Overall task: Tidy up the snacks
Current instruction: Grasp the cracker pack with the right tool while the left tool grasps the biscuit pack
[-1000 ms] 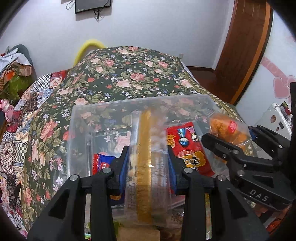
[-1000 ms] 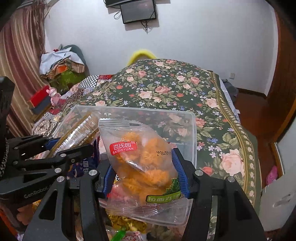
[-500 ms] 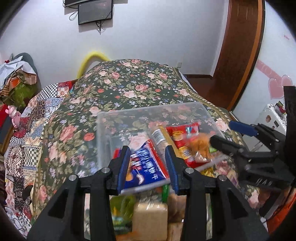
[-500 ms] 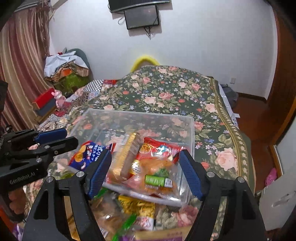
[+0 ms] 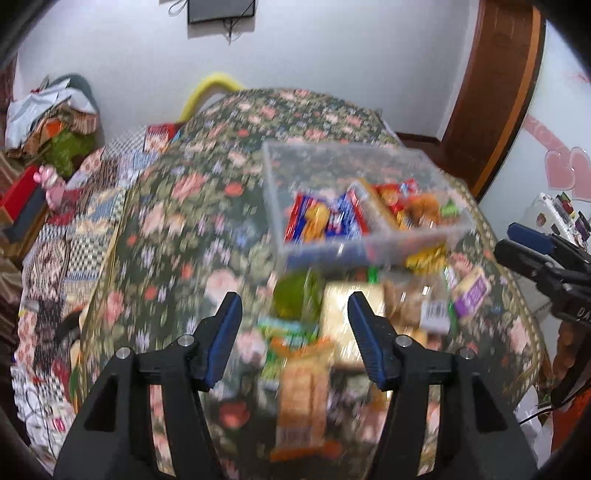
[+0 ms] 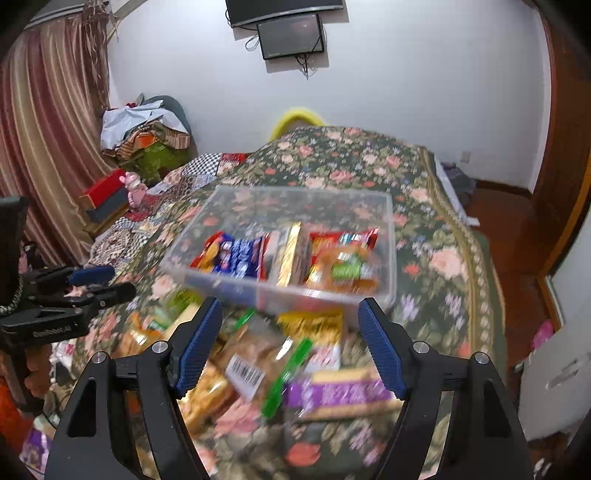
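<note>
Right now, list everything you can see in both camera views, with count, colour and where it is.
clear plastic bin: one, transparent, on the bed beyond the loose pile
blue and red packet: one, in the bin's left part
gold-edged packet: one, middle of the bin
orange snack bag: one, green label, bin's right part, on a red packet
loose snacks: several, count blurred, on the bedspread in front of the bin
purple packet: one, nearest the right gripper
floral bedspread: one, dark green with pink roses
screen: one, black, on the white wall
curtain: one, striped red and gold, far left
left gripper: open, empty, above the pile
right gripper: open, empty, above the pile
</note>
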The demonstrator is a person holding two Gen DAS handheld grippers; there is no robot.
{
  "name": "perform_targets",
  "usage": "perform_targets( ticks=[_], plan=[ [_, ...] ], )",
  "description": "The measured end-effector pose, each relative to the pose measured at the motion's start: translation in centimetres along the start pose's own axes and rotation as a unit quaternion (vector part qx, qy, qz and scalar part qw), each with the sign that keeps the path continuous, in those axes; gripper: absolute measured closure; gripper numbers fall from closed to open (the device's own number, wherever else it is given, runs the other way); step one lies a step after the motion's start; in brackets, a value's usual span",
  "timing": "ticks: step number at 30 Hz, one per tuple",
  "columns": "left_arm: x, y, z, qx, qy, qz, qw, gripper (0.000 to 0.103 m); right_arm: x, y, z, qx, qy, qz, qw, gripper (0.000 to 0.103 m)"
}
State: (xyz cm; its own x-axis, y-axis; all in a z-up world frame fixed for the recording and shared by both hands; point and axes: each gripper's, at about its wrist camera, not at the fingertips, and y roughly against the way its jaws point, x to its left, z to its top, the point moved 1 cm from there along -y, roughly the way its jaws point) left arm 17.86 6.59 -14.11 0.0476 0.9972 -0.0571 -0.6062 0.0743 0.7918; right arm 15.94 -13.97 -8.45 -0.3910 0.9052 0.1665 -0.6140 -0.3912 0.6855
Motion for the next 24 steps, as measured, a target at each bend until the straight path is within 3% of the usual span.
perform_targets(
  ticks=[11, 20, 24],
  plan=[
    [0.5, -0.2, -5.5, 0.03, 0.002, -0.025, 0.9992, 0.044, 3.8, -2.0, -4.5, 0.052, -0.02, 0.025, 0.998, 0.03],
    [0.1, -1.8, -7.6, 0.043, -0.001, -0.035, 0.9985, 0.044, 6.4, -5.2, -6.0, 0.102, -0.02, 0.034, 0.994, 0.03],
    [0.3, -2.6, -7.7, 0.046, 0.0, -0.027, 0.9986, 0.052, 6.7, -6.4, -6.2, 0.119, -0.022, 0.033, 0.992, 0.03]
  ],
)
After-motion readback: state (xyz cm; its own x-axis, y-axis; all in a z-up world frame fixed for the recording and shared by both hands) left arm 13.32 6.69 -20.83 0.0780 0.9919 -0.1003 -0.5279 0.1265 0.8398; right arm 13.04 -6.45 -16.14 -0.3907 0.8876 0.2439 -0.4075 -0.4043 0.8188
